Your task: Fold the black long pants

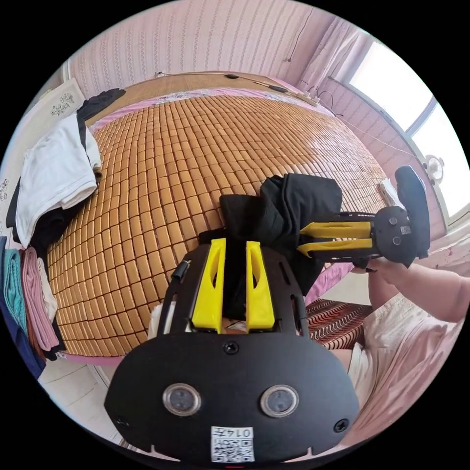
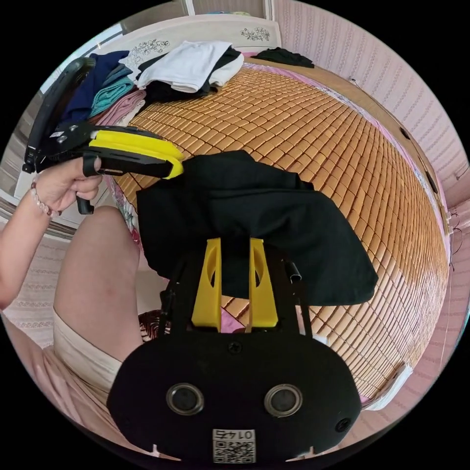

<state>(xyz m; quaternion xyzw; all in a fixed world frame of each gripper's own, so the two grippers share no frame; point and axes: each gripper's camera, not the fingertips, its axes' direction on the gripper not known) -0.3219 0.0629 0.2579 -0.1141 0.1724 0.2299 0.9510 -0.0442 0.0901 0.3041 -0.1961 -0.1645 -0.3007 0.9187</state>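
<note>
The black long pants (image 1: 289,205) hang bunched in the air over the near edge of the bed, held up at two spots. My left gripper (image 1: 236,243) is shut on a fold of the black cloth, which runs down between its yellow jaws. My right gripper (image 1: 301,238) comes in from the right, held by a hand, and is shut on the same bundle. In the right gripper view the pants (image 2: 274,230) drape from my right gripper (image 2: 235,242) over the bamboo mat (image 2: 342,147). The left gripper (image 2: 177,165) grips their upper left corner.
A bamboo mat (image 1: 161,171) covers the bed. At its head lie a white garment (image 1: 54,171) on dark clothes and folded pink and teal pieces (image 1: 34,289). The person's leg (image 2: 98,274) is next to the bed's edge, above a striped floor mat (image 1: 338,318). A window (image 1: 416,107) is at the right.
</note>
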